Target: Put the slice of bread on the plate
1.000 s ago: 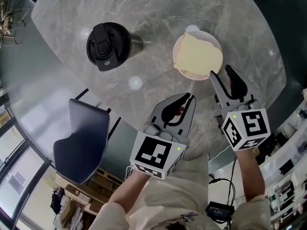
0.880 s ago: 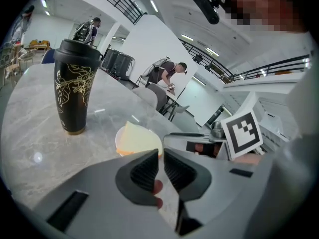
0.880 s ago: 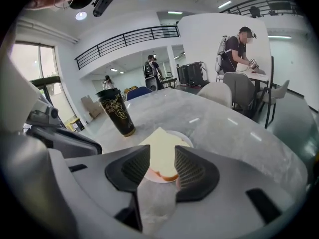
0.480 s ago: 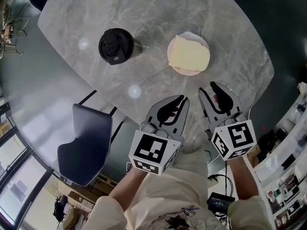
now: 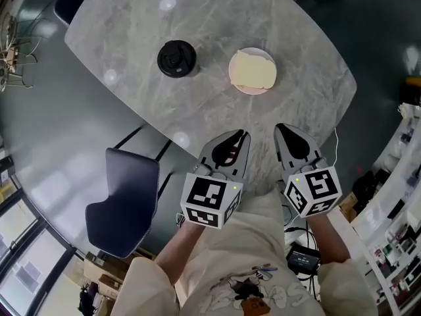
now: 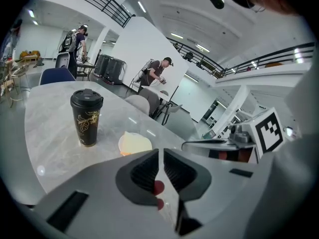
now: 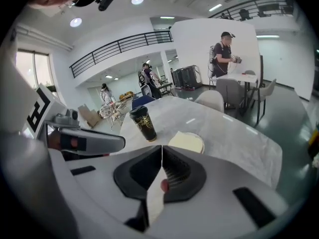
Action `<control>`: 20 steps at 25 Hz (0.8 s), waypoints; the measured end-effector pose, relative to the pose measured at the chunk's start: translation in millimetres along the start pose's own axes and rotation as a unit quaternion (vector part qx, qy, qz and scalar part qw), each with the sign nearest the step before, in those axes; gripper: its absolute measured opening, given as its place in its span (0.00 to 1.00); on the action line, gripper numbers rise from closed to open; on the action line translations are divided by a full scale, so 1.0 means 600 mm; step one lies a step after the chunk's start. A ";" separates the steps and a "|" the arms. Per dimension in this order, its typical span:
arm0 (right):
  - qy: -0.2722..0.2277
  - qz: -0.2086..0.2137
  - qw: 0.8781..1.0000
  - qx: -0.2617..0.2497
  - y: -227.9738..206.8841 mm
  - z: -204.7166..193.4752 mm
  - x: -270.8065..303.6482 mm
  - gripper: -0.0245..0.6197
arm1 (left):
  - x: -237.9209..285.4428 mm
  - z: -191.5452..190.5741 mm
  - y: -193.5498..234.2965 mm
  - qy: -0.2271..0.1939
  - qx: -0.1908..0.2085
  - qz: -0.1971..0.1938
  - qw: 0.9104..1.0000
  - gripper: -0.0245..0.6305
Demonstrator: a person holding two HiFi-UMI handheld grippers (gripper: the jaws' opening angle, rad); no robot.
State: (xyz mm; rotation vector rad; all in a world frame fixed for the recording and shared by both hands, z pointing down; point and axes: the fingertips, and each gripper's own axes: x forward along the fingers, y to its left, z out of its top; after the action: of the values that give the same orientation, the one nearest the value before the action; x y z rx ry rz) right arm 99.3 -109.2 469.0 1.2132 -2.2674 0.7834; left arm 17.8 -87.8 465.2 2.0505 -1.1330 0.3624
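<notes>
A pale slice of bread (image 5: 253, 70) lies flat on a small white plate (image 5: 250, 92) on the grey marble table (image 5: 217, 18). Both grippers hang off the table's near edge, close to the person's body and well short of the plate. My left gripper (image 5: 242, 135) is shut and empty. My right gripper (image 5: 279, 129) is closing, its tips meeting with nothing between them. The left gripper view shows the bread (image 6: 135, 143) beyond the jaws, and the right gripper view shows the bread (image 7: 187, 142) too.
A black lidded cup (image 5: 176, 58) stands left of the plate, a hand's width away. A dark blue chair (image 5: 128, 196) sits below the table's near-left edge. People stand at tables far off in the hall.
Both grippers drew back from the plate toward the person and rose. The right jaws went from wide open beside the plate to closed. The bread stays on the plate.
</notes>
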 end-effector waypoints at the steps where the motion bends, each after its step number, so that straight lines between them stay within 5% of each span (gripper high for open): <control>1: -0.001 -0.001 1.000 0.014 0.010 -0.001 -0.006 0.05 | -0.012 0.002 -0.003 0.000 0.005 -0.002 1.000 0.10; 20: -0.087 -0.061 0.993 0.056 0.228 0.041 -0.188 0.05 | -0.209 0.029 -0.101 0.021 0.093 -0.106 0.990 0.10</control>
State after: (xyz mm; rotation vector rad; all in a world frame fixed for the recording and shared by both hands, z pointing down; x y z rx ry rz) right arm 37.5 3.5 344.2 1.5103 -2.2857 0.7945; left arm -5.9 -5.2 354.0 2.2907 -0.8729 0.4167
